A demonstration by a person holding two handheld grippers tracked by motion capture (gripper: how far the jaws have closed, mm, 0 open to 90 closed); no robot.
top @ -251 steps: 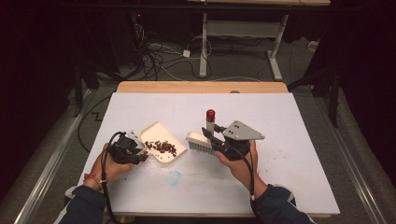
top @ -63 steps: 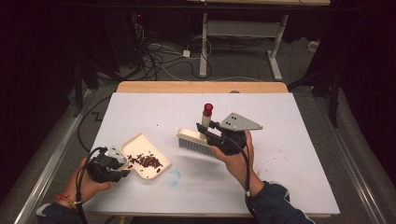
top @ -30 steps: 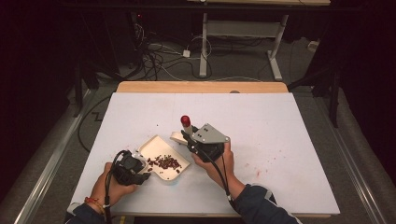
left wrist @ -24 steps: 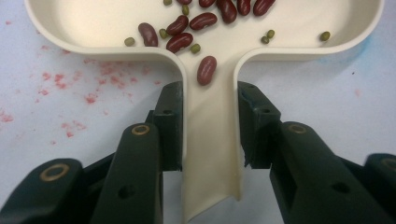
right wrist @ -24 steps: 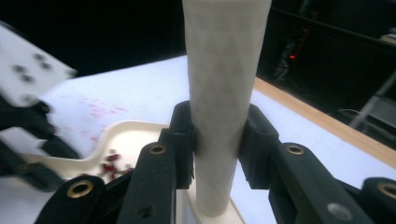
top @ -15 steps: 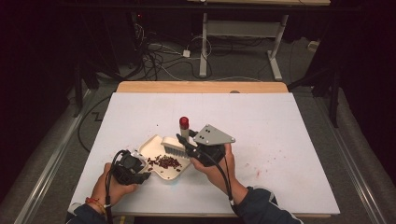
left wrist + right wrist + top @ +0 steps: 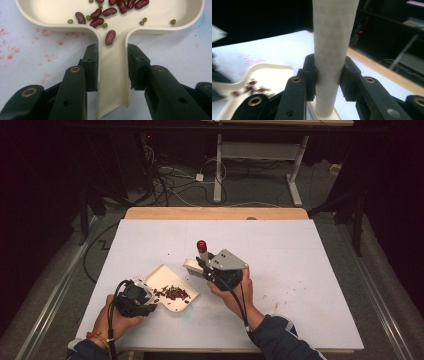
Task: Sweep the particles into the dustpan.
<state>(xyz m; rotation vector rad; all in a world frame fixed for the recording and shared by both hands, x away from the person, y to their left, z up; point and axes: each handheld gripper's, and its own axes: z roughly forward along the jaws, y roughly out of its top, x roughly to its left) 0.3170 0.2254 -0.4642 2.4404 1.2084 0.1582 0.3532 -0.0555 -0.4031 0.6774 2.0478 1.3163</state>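
the right claw (image 7: 209, 270), clamped on the brush (image 7: 194, 266) handle, has pulled back from the dustpan (image 7: 172, 292) edge, so that sweep looks finished. the left claw (image 7: 145, 302) grips the dustpan's handle on the bench (image 7: 300, 250), beans (image 7: 110, 11) inside; stray beans remain.

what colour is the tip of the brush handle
Red; the brush handle tip shows best in the high view, above the right tool.
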